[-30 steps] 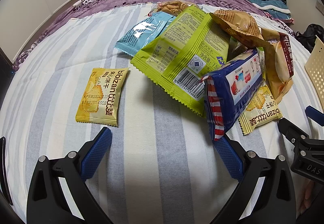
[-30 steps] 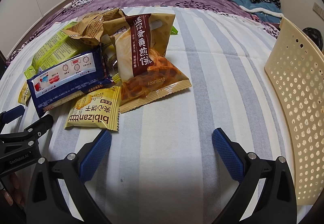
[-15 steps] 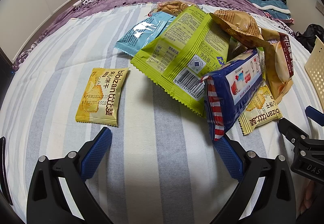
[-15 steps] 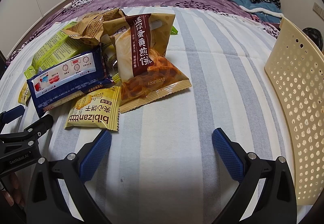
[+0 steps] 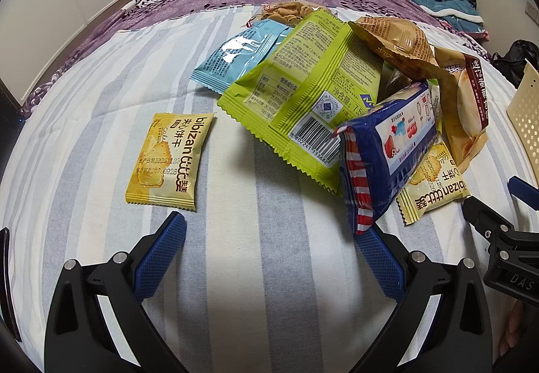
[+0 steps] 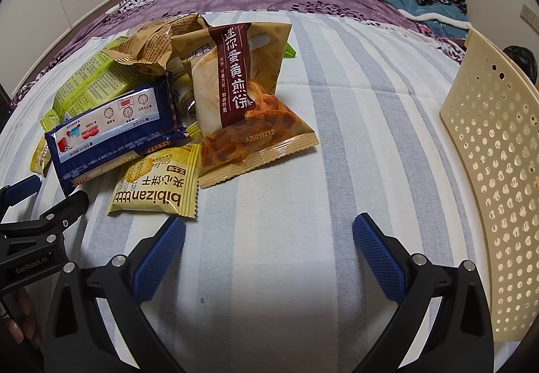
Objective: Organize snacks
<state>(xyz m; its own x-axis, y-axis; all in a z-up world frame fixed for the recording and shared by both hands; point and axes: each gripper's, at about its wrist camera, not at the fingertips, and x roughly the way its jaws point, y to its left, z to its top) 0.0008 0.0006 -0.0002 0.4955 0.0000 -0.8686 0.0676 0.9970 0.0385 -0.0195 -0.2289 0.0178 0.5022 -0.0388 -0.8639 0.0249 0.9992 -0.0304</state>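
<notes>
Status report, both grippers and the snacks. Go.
Left gripper open, empty. Right gripper open, empty. Snack pile untouched on bed; basket at right. Nothing in the way.

Rig appearance: two matching handheld grippers.

Left gripper [image 5: 269, 238] and right gripper [image 6: 269, 238] each have black, angular, open-framed arms with silver screws, and fingers faced with blue cross-hatched pads [image 6: 158, 258]. White lettering on the housings reads "GenRobot.AI" on the left unit, "DAS" partly visible on the right. Fingertips of a hand [image 6: 20, 319] show at the frame edge.
</notes>
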